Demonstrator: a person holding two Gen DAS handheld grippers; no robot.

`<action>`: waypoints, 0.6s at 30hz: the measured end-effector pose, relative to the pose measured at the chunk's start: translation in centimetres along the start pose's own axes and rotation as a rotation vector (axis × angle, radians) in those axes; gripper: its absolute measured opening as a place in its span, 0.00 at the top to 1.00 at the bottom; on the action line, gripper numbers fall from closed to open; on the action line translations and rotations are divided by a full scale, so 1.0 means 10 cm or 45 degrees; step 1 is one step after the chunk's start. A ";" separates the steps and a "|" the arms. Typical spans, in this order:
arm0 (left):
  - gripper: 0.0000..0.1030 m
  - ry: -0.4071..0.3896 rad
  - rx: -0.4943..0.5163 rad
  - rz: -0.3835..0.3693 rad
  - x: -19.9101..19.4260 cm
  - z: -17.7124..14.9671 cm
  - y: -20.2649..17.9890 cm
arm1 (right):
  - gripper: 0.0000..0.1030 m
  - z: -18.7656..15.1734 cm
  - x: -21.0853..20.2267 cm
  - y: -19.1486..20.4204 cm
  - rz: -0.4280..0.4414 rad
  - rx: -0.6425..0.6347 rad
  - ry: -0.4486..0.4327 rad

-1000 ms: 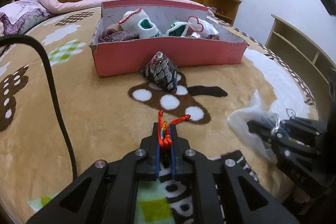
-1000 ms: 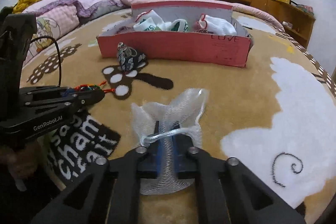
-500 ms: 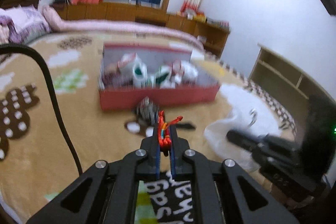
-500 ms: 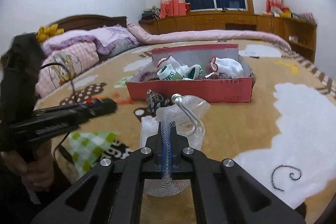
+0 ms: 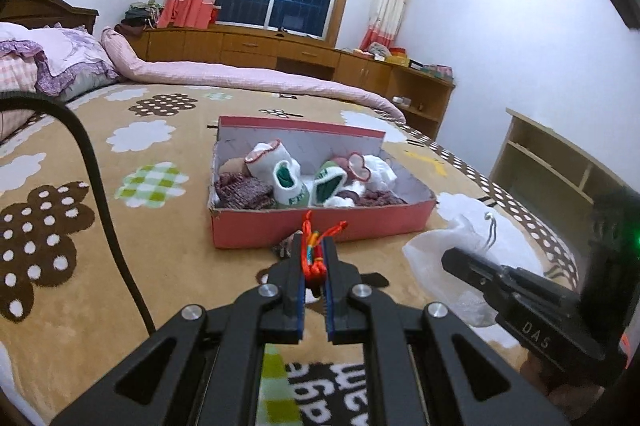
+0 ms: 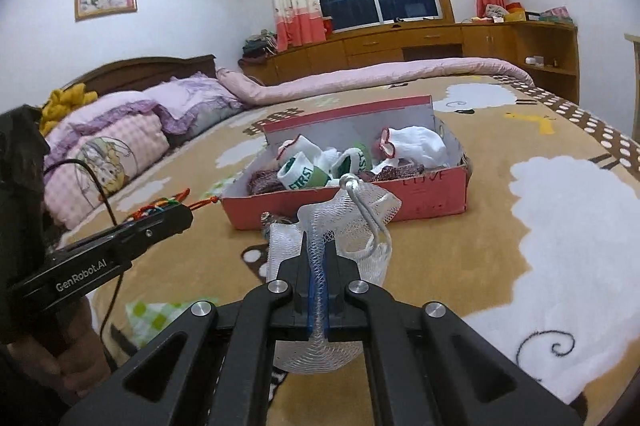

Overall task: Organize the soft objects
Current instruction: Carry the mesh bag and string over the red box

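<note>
My left gripper (image 5: 313,246) is shut on a red braided cord (image 5: 314,250) and holds it above the bed; a patterned pouch (image 5: 285,247) peeks out behind its tips. In the right wrist view that same gripper (image 6: 176,216) reaches in from the left with the cord (image 6: 160,206). My right gripper (image 6: 319,242) is shut on a white mesh drawstring bag (image 6: 352,222), which hangs lifted in front of it. From the left wrist view the mesh bag (image 5: 468,226) shows at the right. Ahead lies a red box (image 5: 320,226) with rolled socks (image 5: 288,178) inside.
The tan patterned bedspread (image 5: 120,226) stretches around the box. A black cable (image 5: 100,194) curves across the left. Pillows (image 6: 120,130) lie at the far left, a rolled pink quilt (image 6: 380,74) behind the box, wooden cabinets (image 6: 440,42) along the wall, a shelf (image 5: 560,166) at the right.
Both grippers have risen from the bedspread and tilted up. The mesh bag came up off the bed in the right gripper. The cord stays clamped in the left one.
</note>
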State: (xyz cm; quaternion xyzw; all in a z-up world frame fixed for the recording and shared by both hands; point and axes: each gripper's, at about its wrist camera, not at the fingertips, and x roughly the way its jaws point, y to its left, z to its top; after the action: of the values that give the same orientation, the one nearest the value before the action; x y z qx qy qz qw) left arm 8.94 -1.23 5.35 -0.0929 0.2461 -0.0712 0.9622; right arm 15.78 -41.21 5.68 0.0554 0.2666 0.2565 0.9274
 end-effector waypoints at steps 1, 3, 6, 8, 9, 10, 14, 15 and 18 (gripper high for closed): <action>0.94 -0.005 0.001 0.007 0.01 0.01 0.01 | 0.97 0.01 0.02 0.03 -0.015 -0.022 -0.002; 0.94 -0.020 0.006 0.021 0.02 0.04 0.02 | 0.97 0.03 0.04 0.06 -0.018 -0.051 -0.003; 0.94 -0.046 0.017 0.058 0.04 0.06 0.03 | 0.97 0.05 0.05 0.06 -0.044 -0.065 -0.021; 0.94 -0.039 0.005 0.051 0.08 0.08 0.04 | 0.97 0.06 0.07 0.04 -0.059 -0.053 -0.024; 0.94 -0.035 0.002 0.048 0.11 0.08 0.04 | 0.97 0.08 0.09 0.03 -0.068 -0.054 -0.023; 0.94 -0.034 0.007 0.053 0.13 0.08 0.04 | 0.97 0.09 0.11 0.03 -0.078 -0.060 -0.026; 0.94 -0.032 0.033 0.073 0.21 0.10 0.03 | 0.97 0.16 0.19 0.04 -0.087 -0.086 -0.040; 0.94 -0.023 0.022 0.065 0.24 0.11 0.04 | 0.97 0.17 0.22 0.04 -0.085 -0.092 -0.041; 0.94 0.001 -0.003 0.063 0.30 0.15 0.12 | 0.97 0.20 0.31 0.06 -0.073 -0.103 -0.043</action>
State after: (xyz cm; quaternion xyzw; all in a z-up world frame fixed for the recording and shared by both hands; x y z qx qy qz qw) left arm 12.42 -0.40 4.96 -0.0878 0.2487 -0.0471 0.9635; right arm 18.85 -39.09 6.08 0.0144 0.2416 0.2396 0.9402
